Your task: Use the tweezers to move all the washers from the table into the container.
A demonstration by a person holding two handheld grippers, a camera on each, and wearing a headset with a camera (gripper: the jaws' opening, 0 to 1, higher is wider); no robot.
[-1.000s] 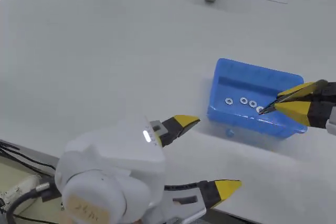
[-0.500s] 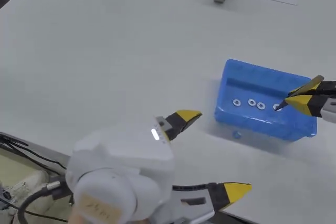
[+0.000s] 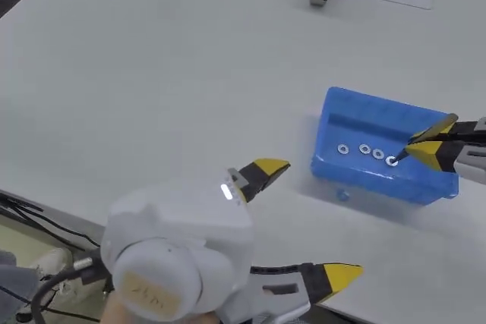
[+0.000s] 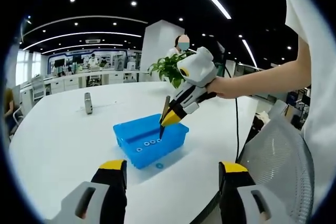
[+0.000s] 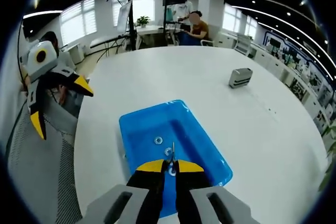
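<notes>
The right gripper [image 3: 430, 142], at the right edge of the head view, has its fingers pressed together on the tweezers [image 3: 402, 154], whose long axis slants down-left into the blue container [image 3: 380, 180] on the counter [image 3: 152, 73]. Their tips meet the washer [image 3: 392, 161] at the right end of a row of four inside; whether they grip it I cannot tell. The left gripper [image 3: 307, 219], fingers spread and empty, hangs lower centre, well apart

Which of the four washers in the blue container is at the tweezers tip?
The row's end washer nearest the right gripper; the tweezers tip meets it, the other three lie clear.
</notes>
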